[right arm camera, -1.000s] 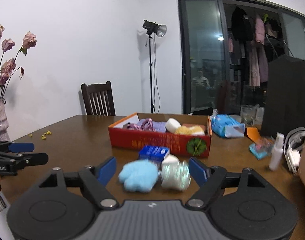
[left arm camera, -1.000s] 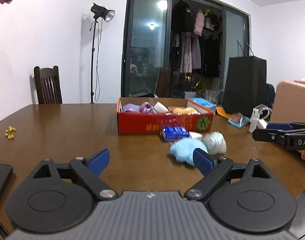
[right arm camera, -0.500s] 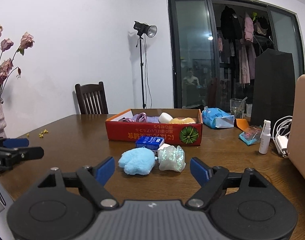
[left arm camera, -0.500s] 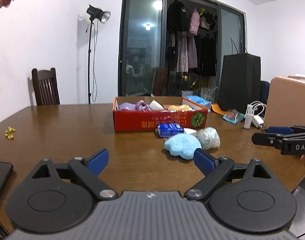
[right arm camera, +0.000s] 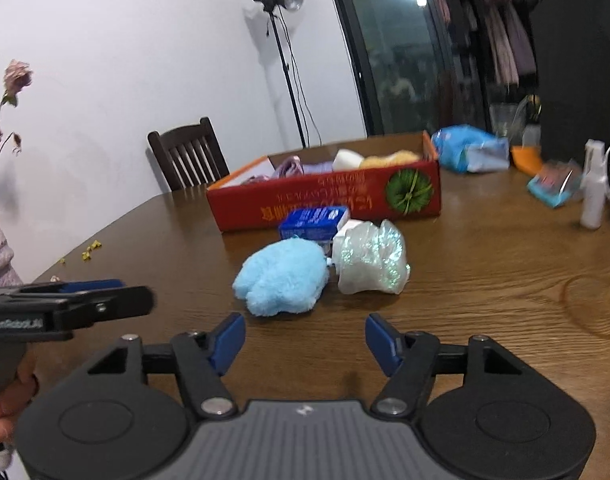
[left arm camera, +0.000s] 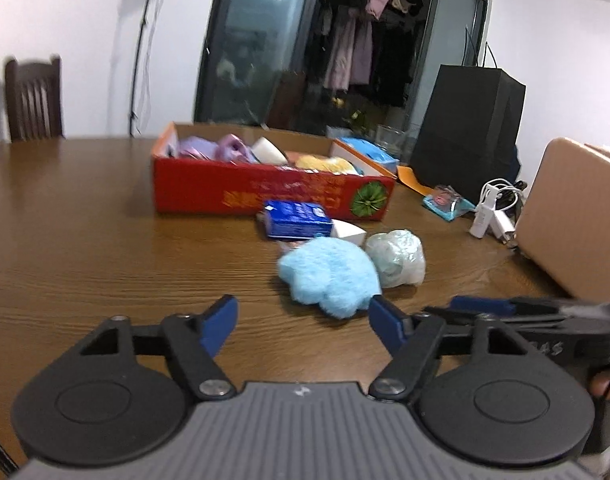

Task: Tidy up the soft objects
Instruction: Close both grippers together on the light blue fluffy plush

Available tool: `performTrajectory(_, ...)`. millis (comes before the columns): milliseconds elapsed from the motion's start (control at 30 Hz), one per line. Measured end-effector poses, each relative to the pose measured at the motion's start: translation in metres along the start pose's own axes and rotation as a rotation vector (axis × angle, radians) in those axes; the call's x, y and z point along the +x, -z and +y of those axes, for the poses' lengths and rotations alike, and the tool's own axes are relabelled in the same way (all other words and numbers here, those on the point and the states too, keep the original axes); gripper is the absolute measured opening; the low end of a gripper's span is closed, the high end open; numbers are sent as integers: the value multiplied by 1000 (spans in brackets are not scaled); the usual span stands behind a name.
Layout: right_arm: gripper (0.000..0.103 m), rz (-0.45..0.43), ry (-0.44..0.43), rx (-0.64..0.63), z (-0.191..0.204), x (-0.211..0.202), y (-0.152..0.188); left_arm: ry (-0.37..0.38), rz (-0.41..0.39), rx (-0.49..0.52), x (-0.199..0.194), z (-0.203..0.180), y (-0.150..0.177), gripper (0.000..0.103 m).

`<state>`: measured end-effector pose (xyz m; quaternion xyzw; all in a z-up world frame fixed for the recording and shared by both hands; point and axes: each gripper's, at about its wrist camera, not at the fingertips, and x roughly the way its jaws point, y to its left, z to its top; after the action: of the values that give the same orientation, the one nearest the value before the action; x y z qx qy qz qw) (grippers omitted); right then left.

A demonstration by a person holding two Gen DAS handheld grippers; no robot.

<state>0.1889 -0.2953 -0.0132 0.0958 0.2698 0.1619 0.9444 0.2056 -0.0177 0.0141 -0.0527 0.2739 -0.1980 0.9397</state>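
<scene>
In the left wrist view, the left gripper hangs low over the brown desk; its jaws have just been closing, yet they stand apart with only bare wood between them. The fluffy blue toy lies just ahead of the right-hand pad, touching a crinkled plastic bundle. Behind them a blue packet sits against the red box, which holds other soft things. The right gripper reaches in from the right edge. In the right wrist view, that gripper has also been narrowing its jaws, which remain apart and empty. The toy and bundle lie just ahead of them, and the left gripper enters at the left.
</scene>
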Motion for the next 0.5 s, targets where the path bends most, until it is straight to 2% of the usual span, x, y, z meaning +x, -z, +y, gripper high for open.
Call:
performTrajectory(33, 62, 11, -7, 17, -4, 8, -3, 9, 18, -14, 10, 2, -3, 65)
performTrajectory(267, 55, 54, -59, 111, -17, 54, -22, 76, 109, -141, 66, 23, -20, 50)
performTrajectory(433, 43, 68, -99, 135, -20, 81, -33, 126, 156, -195, 90, 34, -25, 30)
performTrajectory(467, 42, 72, -109, 134, -20, 84, -34, 138, 163, -202, 93, 35, -26, 30)
performTrajectory(500, 36, 71, -121, 130, -19, 87, -35, 136, 162, -200, 93, 34, -25, 29)
